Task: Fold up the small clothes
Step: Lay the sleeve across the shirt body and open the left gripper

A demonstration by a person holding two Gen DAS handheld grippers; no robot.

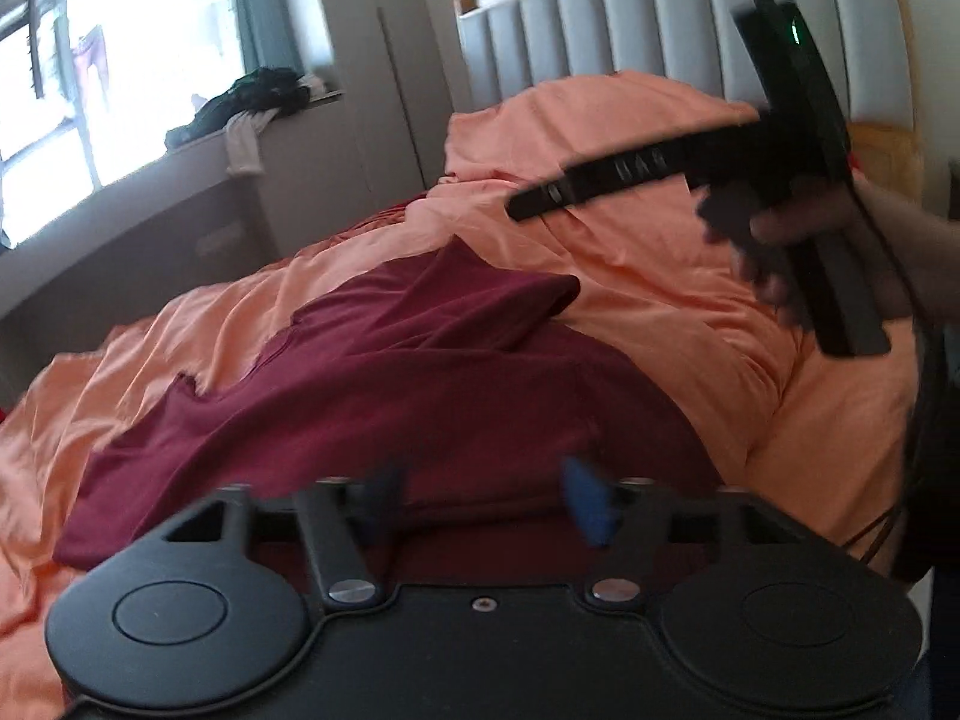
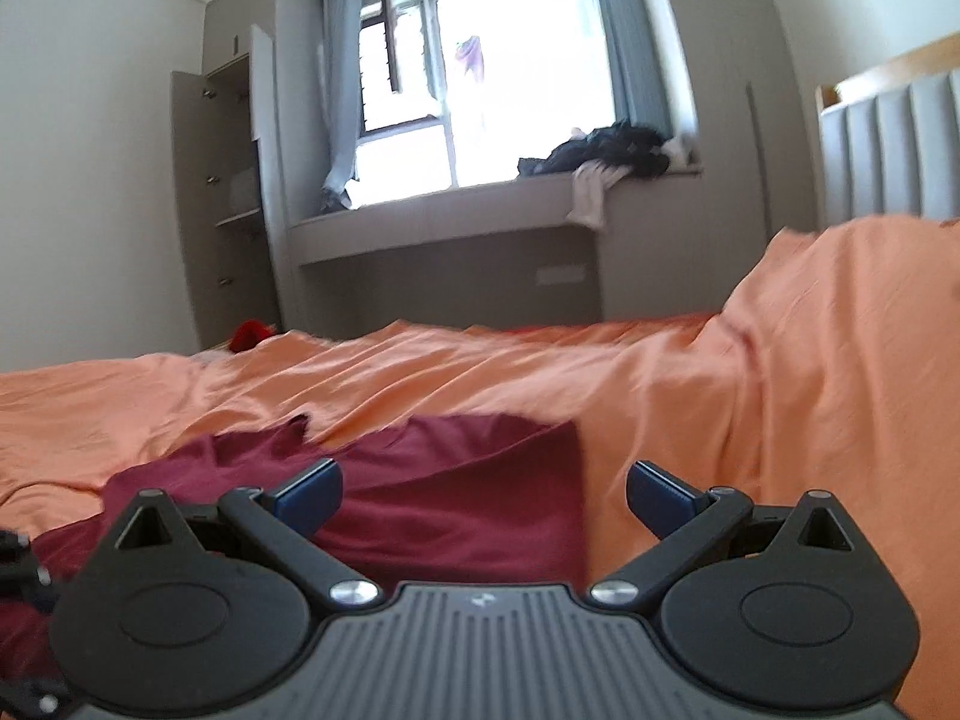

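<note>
A dark red garment (image 1: 384,396) lies spread on the orange bed cover (image 1: 660,276), with one part folded over near its far end. My left gripper (image 1: 486,495) is open and empty, low over the garment's near edge. My right gripper (image 2: 483,495) is open and empty, just above the garment's folded corner (image 2: 480,480). In the left wrist view the right gripper's body (image 1: 780,168) shows from the side, held in a hand above the bed cover at the right.
A grey padded headboard (image 1: 660,18) stands behind the bed. A window seat (image 2: 444,228) carries a pile of dark and white clothes (image 2: 606,159). An open wardrobe (image 2: 228,192) stands at the left. A red item (image 2: 252,333) lies beyond the bed.
</note>
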